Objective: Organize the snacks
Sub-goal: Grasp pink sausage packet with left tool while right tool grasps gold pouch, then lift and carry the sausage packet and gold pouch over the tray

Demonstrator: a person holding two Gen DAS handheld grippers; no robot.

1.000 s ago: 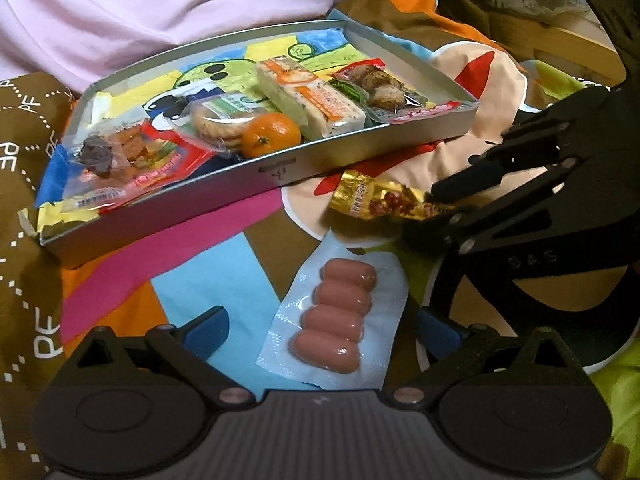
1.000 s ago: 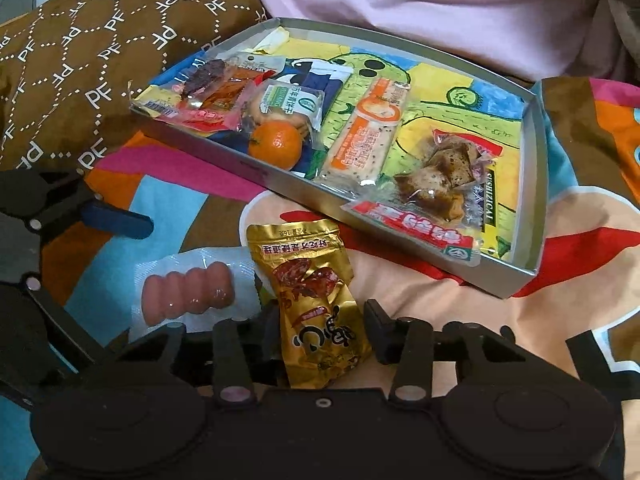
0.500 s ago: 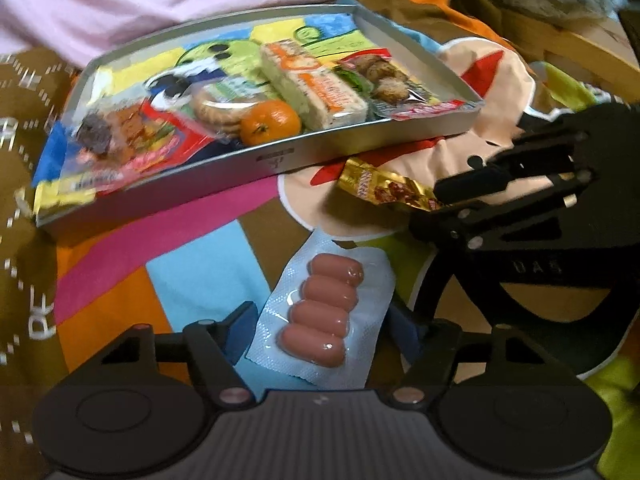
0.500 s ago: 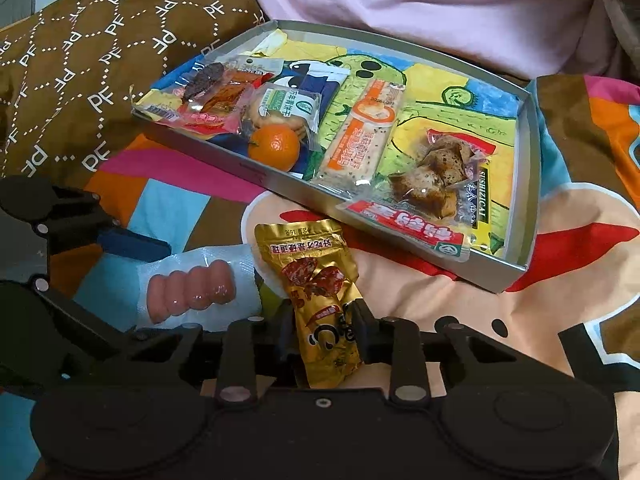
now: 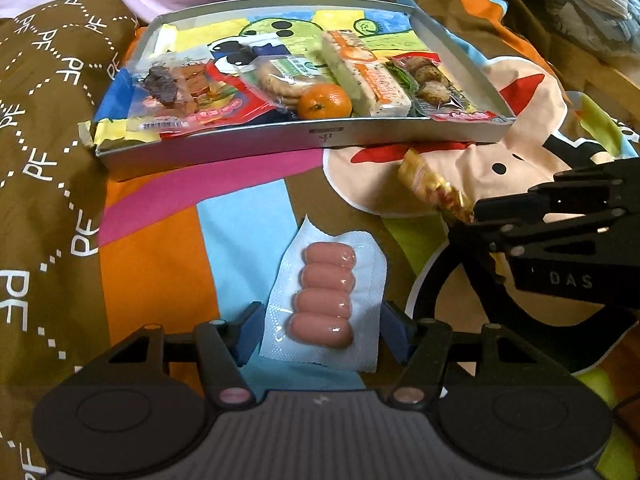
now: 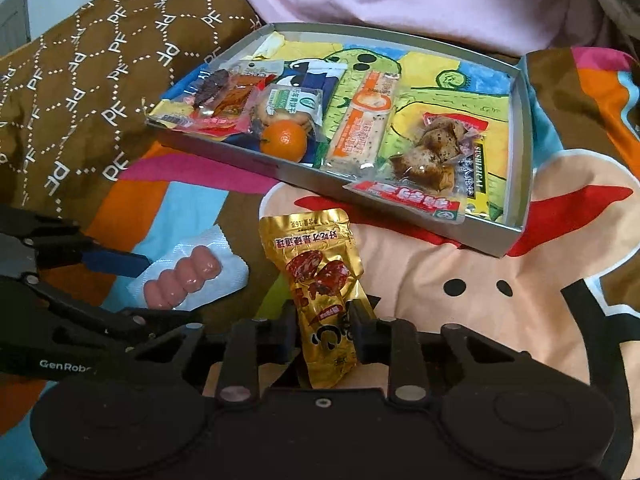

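Note:
A clear pack of several pink sausages [image 5: 326,296] lies on the colourful blanket, just in front of the left wrist camera. My left gripper [image 5: 322,324] is open around it, with the blue pads [image 5: 250,330] right at the film's side edges. A gold snack packet [image 6: 324,280] sticks forward out of my right gripper [image 6: 324,334], which is shut on its lower half. Beyond both lies a shallow grey tray [image 5: 320,136] holding wrapped snacks and a mandarin [image 5: 325,101]. The sausage pack [image 6: 182,280] lies left of the gold packet.
The tray [image 6: 256,162] holds a meat snack pack, biscuits, a long orange-and-white bar and a pack of brown chunks in a row. A brown patterned cushion [image 5: 44,140] rises on the left. A person in pink sits behind the tray.
My left gripper has moved forward and narrowed until its pads reach the sausage pack's edges. My right gripper's fingers have shut on the gold packet.

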